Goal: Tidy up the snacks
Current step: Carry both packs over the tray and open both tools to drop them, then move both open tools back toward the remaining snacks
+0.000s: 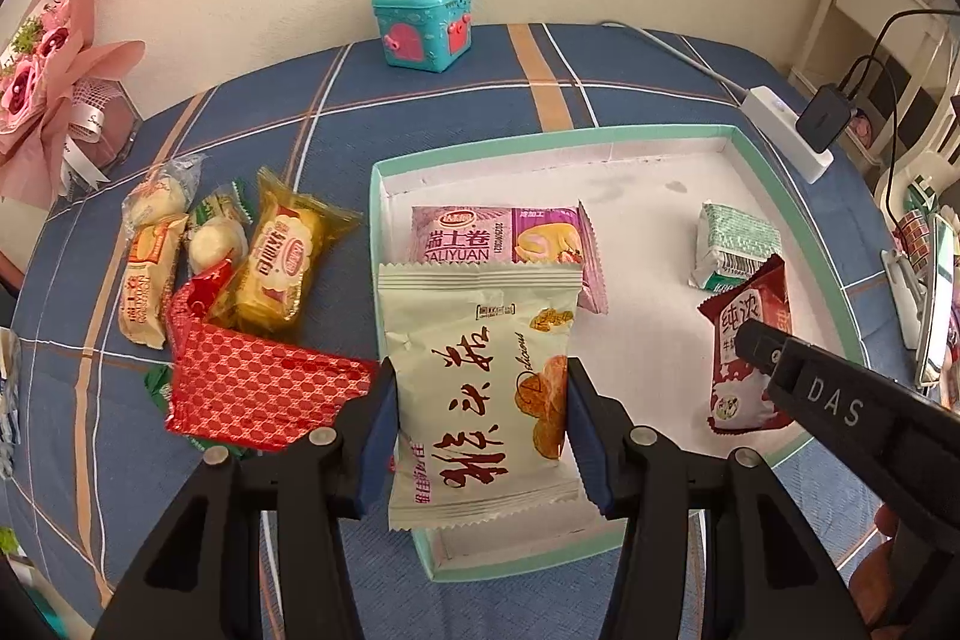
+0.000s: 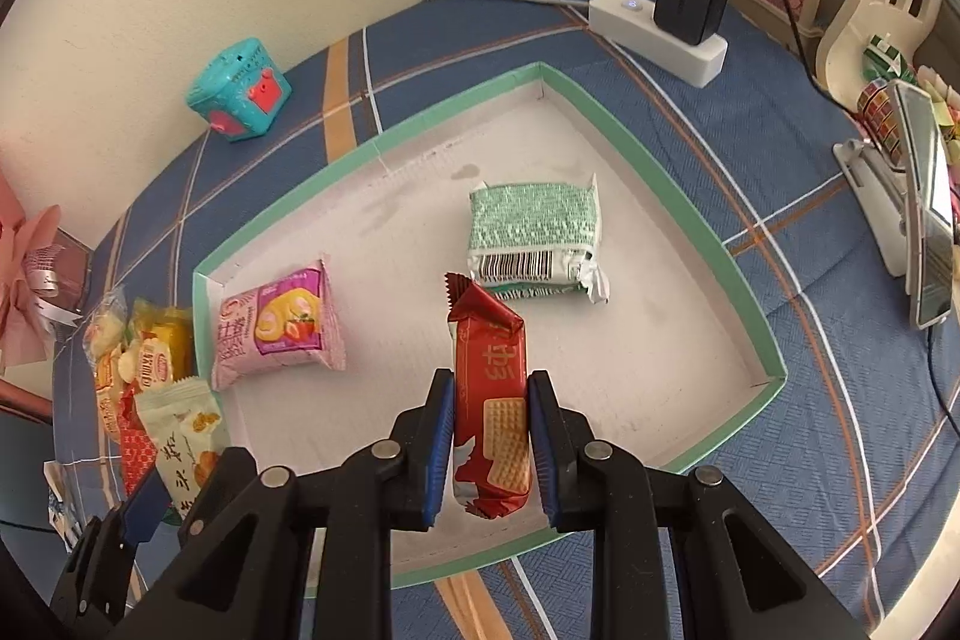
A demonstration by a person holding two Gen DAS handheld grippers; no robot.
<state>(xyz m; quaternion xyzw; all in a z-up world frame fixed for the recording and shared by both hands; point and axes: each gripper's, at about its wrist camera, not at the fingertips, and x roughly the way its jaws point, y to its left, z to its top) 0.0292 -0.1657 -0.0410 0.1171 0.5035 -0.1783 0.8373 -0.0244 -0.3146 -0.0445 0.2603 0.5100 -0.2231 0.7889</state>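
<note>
My left gripper [image 1: 480, 388] is shut on a cream pastry packet [image 1: 474, 358] with red characters, held over the near left corner of the mint-rimmed white box [image 1: 384, 187]. My right gripper [image 2: 489, 406] is shut on a red wafer packet [image 2: 489, 400], hanging over the box floor [image 2: 660, 340]. That red packet [image 1: 735, 340] and the right gripper's black finger [image 1: 780, 346] also show in the left wrist view. Inside the box lie a pink swiss-roll packet [image 1: 498, 235] [image 2: 279, 328] and a green-white packet [image 1: 732, 238] [image 2: 534, 232].
Several loose snacks lie on the blue plaid cloth left of the box: a yellow packet [image 1: 282, 262], a red patterned packet [image 1: 252, 382], pale cakes [image 1: 156, 220]. A teal toy box [image 1: 423, 22] stands by the wall. A white power strip [image 2: 654, 34] and a phone stand [image 2: 900, 214] sit right.
</note>
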